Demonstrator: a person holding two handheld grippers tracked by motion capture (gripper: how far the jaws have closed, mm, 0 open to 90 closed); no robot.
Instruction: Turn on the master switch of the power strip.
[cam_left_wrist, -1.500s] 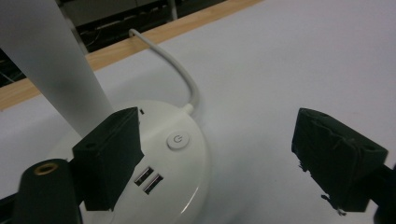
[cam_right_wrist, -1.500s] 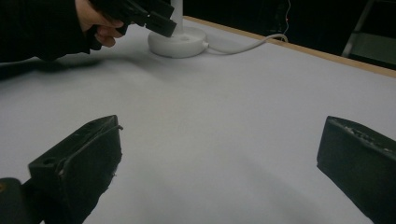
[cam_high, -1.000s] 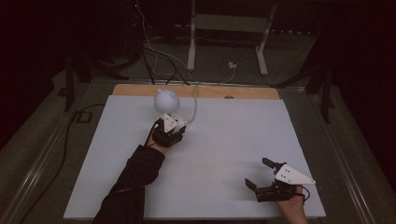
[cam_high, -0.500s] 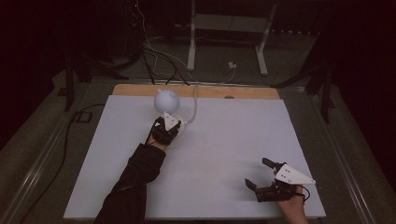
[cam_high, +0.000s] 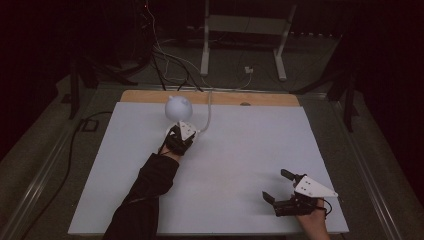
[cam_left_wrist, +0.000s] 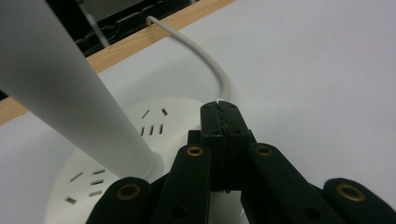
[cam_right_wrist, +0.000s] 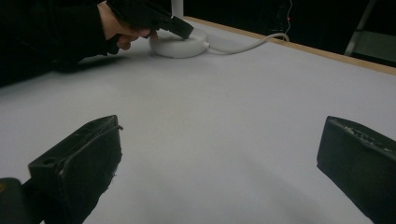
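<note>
Left claw pressed fully closed, empty, tips over the white lamp base. Right claw spread wide above the bare tabletop, well apart.

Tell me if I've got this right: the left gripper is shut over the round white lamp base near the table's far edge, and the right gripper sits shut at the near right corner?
Nearly. The right gripper is open, not shut: the right gripper view shows its jaws wide apart over the bare table. The left gripper is shut over the lamp base.

Dim lab: floor cables, metal stand.
</note>
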